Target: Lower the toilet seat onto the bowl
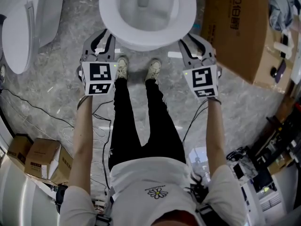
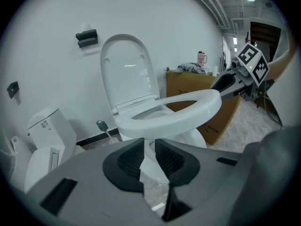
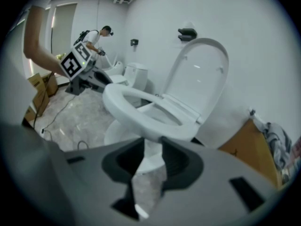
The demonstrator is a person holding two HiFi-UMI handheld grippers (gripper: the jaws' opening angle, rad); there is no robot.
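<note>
**A:** What are the claws doing?

**B:** The left claw (image 2: 149, 144) has its jaws apart and nothing pinched. Only the bowl (image 2: 195, 138) shows through the gap. The right claw (image 3: 150, 147) is spread the same way and is just as empty. Both pairs of tips sit at the underside of the seat (image 2: 178, 112), one on each side of its front rim. I'd judge the seat rests on them, though I can't make out the contact itself.

**A:** Where is the seat?

**B:** It's partway down, near level, with its front raised off the bowl. It's hinged at the back, below the upright lid (image 2: 127, 69).

**A:** How will it handle?

**B:** It's probably stiff moulded plastic, glossy and so slippery on the pads. It shouldn't feel heavy, since the hinge carries part of the weight. If released it would slam and might crack. The front rim, farthest from the hinge, gives the best control. Carrying that thick rounded rim from beneath suits it better than pinching.

**A:** And the arms?

**B:** Both reach forward and down, with the claws slanting downward on either side of the bowl's front. The person stands close, feet just before the bowl.
</note>
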